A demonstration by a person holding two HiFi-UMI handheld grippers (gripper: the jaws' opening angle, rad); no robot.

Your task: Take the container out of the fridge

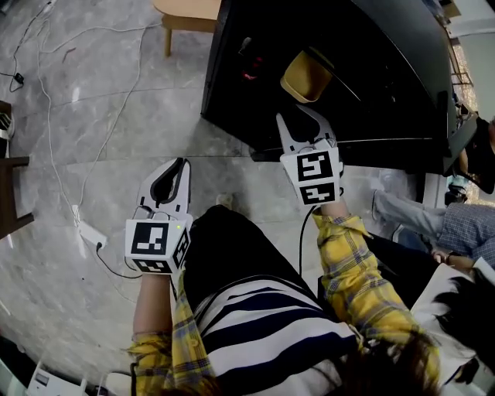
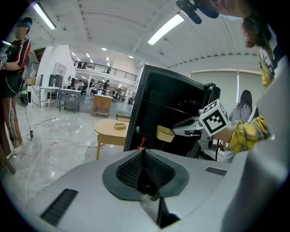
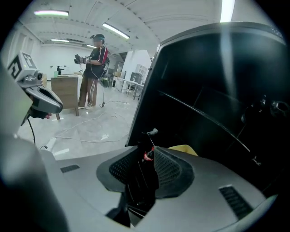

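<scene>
The yellow container [image 1: 307,76] hangs tilted at the open front of the black fridge [image 1: 387,69]. My right gripper [image 1: 304,110] reaches up to its near edge. From the left gripper view the container [image 2: 165,133] sits right at the tip of the right gripper [image 2: 176,132]. In the right gripper view the jaws stand almost together, and the container [image 3: 183,148] shows just behind the right pad. My left gripper [image 1: 176,164] is lower left over the floor, shut and holding nothing, its pads [image 2: 143,156] pressed together.
A red-capped bottle [image 1: 247,75] stands at the fridge's left side. A wooden table [image 1: 189,11] is left of the fridge. Cables [image 1: 46,85] and a power strip [image 1: 91,234] lie on the floor. A seated person [image 1: 464,224] is at the right, another person [image 3: 93,77] stands further off.
</scene>
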